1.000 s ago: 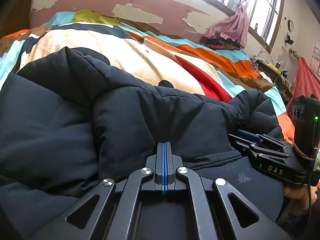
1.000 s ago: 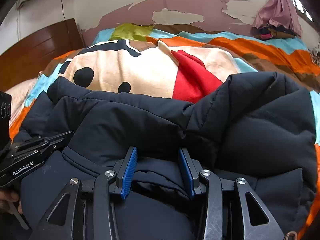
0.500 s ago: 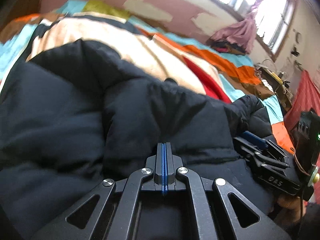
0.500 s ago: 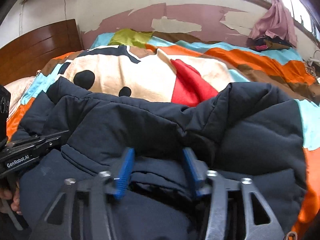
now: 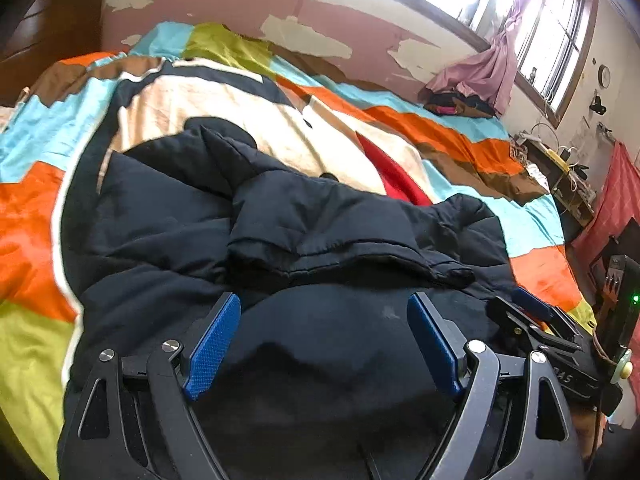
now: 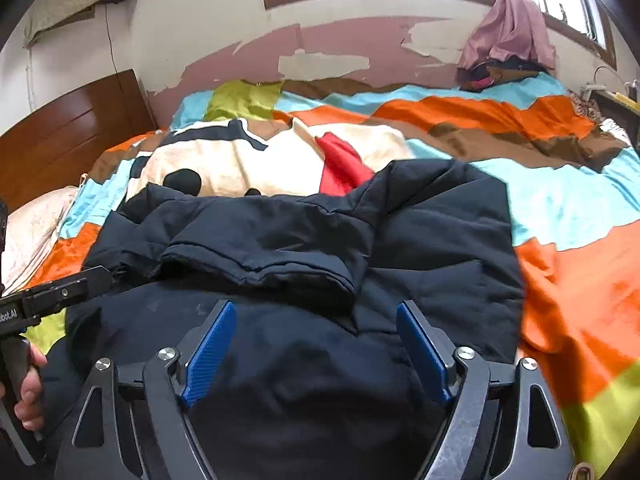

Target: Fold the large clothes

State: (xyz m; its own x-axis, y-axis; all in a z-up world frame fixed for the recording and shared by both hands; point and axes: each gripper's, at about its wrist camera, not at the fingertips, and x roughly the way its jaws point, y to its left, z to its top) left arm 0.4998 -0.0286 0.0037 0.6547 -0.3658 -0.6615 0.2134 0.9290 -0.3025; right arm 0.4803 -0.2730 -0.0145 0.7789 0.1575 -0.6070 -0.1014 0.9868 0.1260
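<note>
Now the dark navy puffer jacket lies folded on the patchwork bedspread, one padded edge doubled back across its middle. Both the left gripper and the right gripper have just been opening; their blue pads stand wide apart above the jacket, gripping nothing.

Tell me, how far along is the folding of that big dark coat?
Partway. The dark coat lies on the bedspread with one flap folded over. Nothing is held: the left gripper and right gripper have just opened, jaws wide. Further folds look left.
</note>
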